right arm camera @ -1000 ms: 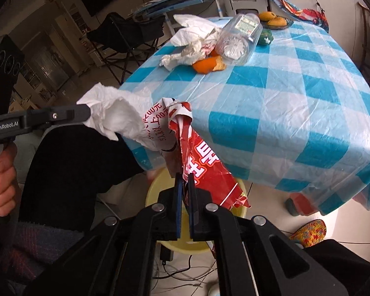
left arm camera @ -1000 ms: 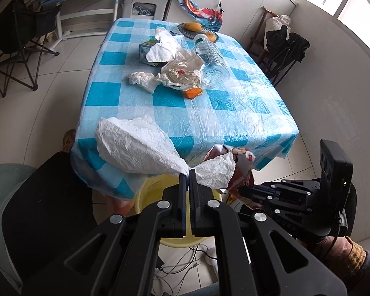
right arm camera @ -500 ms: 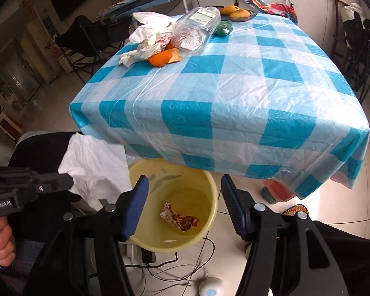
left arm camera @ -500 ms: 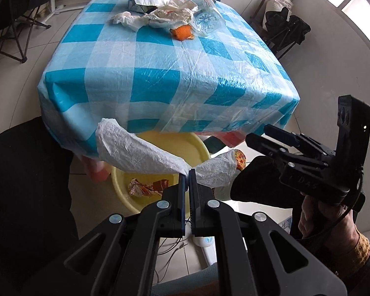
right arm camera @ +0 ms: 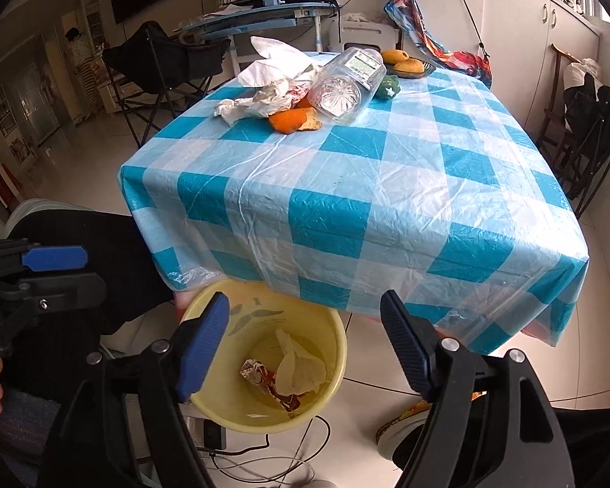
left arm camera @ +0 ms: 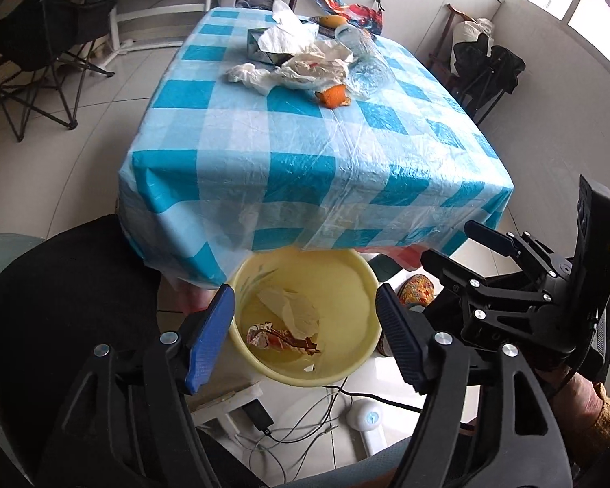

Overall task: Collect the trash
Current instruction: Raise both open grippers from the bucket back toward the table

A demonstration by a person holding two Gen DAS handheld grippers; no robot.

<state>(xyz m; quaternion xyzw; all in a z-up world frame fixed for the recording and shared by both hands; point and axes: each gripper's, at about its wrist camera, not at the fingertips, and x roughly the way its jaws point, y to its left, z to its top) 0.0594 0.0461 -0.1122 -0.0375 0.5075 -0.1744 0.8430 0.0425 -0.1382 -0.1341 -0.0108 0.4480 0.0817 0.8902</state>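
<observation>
A yellow bin [left arm camera: 345,272] [right arm camera: 329,333] stands on the floor under the table's near edge. A white tissue [left arm camera: 295,311] [right arm camera: 301,368] and a red snack wrapper [left arm camera: 280,335] [right arm camera: 262,376] lie inside it. My left gripper [left arm camera: 305,337] is open and empty above the bin. My right gripper [right arm camera: 303,341] is open and empty above the bin too; it also shows in the left wrist view [left arm camera: 467,252]. On the table lie crumpled tissues [left arm camera: 305,67] [right arm camera: 264,97], an orange peel [left arm camera: 333,95] [right arm camera: 295,120] and an empty clear bottle [left arm camera: 368,67] [right arm camera: 345,85].
The table [left arm camera: 305,154] [right arm camera: 386,187] has a blue checked plastic cloth. A tissue box [left arm camera: 264,46] and a plate of fruit [right arm camera: 406,65] stand at its far end. Cables and a white device [left arm camera: 366,417] lie on the floor by the bin. Black chairs [left arm camera: 32,40] stand around.
My left gripper has opened and let go of the white tissue, which now lies in the bin. My right gripper let the red wrapper fall earlier and stays open.
</observation>
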